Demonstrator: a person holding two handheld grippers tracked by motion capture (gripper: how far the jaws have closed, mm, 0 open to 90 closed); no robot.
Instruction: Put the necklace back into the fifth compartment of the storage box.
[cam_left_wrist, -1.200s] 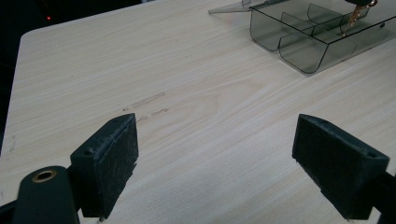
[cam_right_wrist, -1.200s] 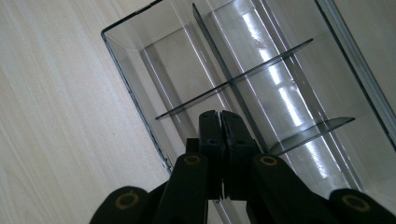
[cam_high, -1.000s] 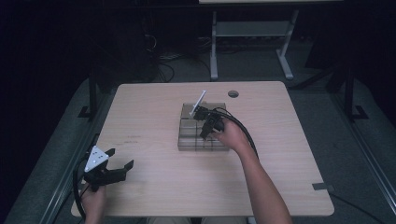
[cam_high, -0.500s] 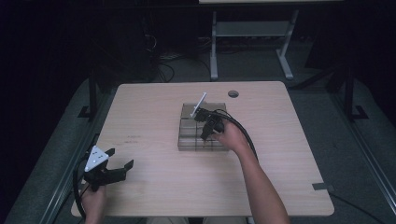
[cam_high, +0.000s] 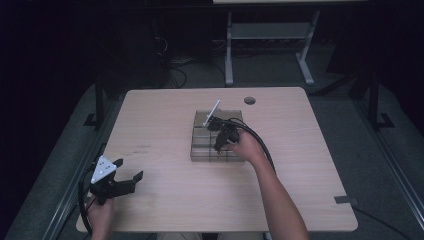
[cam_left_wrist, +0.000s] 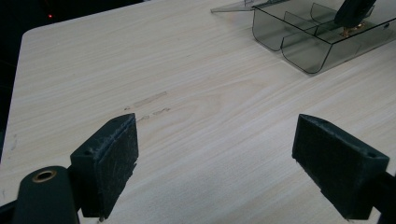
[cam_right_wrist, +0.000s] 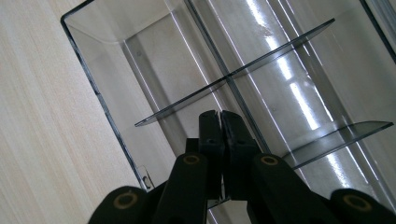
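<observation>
While the right tongs (cam_right_wrist: 219, 116) sit pressed together over the box (cam_high: 200, 150), the step in hand looks like working a divider (cam_right_wrist: 233, 72) inside it.

Nearest, the left tongs (cam_left_wrist: 212, 154) stand wide and hold nothing, low over bare surface (cam_left_wrist: 196, 88), with the box well apart from them. Farther off, the right tongs dip into the clear box, closed with nothing visibly between them, tips at the rib where a divider crosses just ahead; a second divider (cam_right_wrist: 336, 135) stands to their side. Next, I judge, they must part and line up on one thin divider, gently, since clear plastic is slippery. Against the earlier frames little differs: both hands and the box sit about where they were.
</observation>
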